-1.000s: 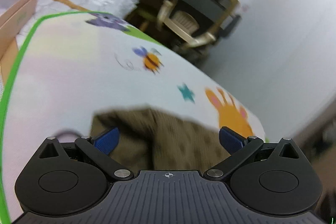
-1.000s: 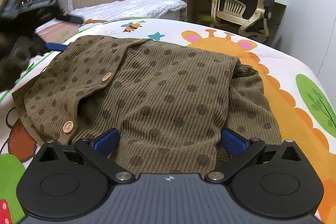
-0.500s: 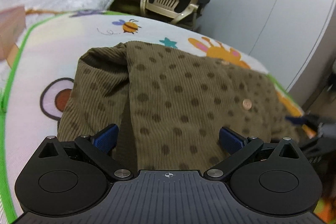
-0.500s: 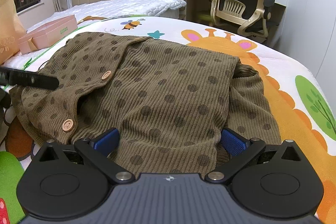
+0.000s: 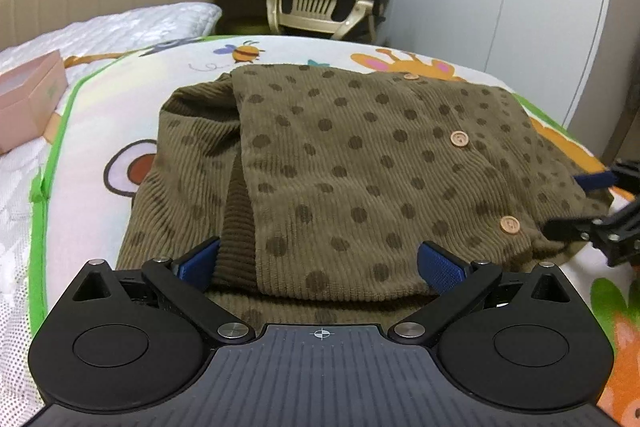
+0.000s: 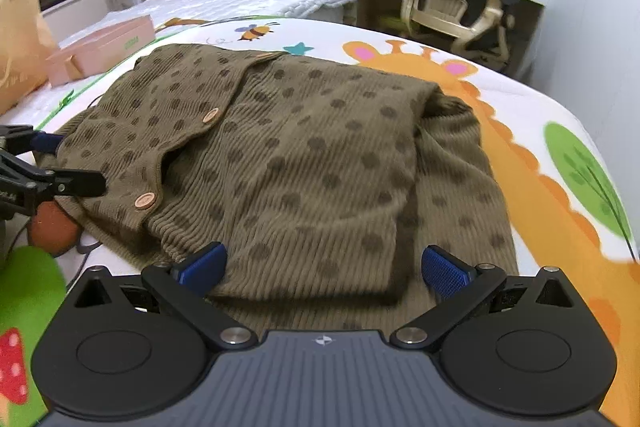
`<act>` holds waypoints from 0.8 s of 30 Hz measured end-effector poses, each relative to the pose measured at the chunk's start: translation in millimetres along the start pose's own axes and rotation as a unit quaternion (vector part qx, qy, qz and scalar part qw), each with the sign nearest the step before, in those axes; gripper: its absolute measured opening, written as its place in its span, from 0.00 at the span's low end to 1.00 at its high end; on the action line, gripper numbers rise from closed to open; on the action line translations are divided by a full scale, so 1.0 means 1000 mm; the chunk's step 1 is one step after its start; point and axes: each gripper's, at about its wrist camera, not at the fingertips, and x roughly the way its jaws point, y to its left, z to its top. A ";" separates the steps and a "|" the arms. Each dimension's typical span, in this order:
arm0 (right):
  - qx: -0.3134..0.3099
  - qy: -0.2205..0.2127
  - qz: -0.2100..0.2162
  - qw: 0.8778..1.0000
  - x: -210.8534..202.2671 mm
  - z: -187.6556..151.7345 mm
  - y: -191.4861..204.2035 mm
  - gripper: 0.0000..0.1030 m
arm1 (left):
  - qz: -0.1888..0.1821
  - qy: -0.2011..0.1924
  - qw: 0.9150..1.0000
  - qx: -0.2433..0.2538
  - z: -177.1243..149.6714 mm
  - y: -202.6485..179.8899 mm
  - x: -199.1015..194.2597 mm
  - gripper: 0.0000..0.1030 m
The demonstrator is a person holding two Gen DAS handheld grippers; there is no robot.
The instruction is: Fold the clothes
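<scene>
Cardigan (image 5: 360, 167), olive with dark dots, lies folded on the cartoon-print play mat (image 5: 100, 99); left gripper (image 5: 320, 265) and right gripper (image 6: 322, 267) both gape open over its near hem, seemingly not touching it.

Readable text: almost none.

Pink box (image 6: 102, 49), far left ahead of the right tongs: a small green mark on its side, too blurred to read.

Paper bag (image 6: 18, 39), at the left edge: faint print low on its face, not legible.

No numbers or brands legible elsewhere.
</scene>
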 end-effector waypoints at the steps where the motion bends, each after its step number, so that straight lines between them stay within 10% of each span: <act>1: 0.004 -0.001 -0.002 1.000 -0.004 0.002 0.002 1.00 | 0.000 -0.001 1.000 -0.001 0.001 0.000 0.001 1.00; 10: -0.059 -0.076 0.000 0.995 -0.006 0.058 0.048 1.00 | -0.005 -0.005 1.000 -0.007 0.001 0.002 0.001 1.00; 24: -0.054 -0.038 -0.003 0.998 0.045 0.045 0.053 1.00 | -0.018 -0.013 0.999 -0.025 0.001 0.007 -0.001 1.00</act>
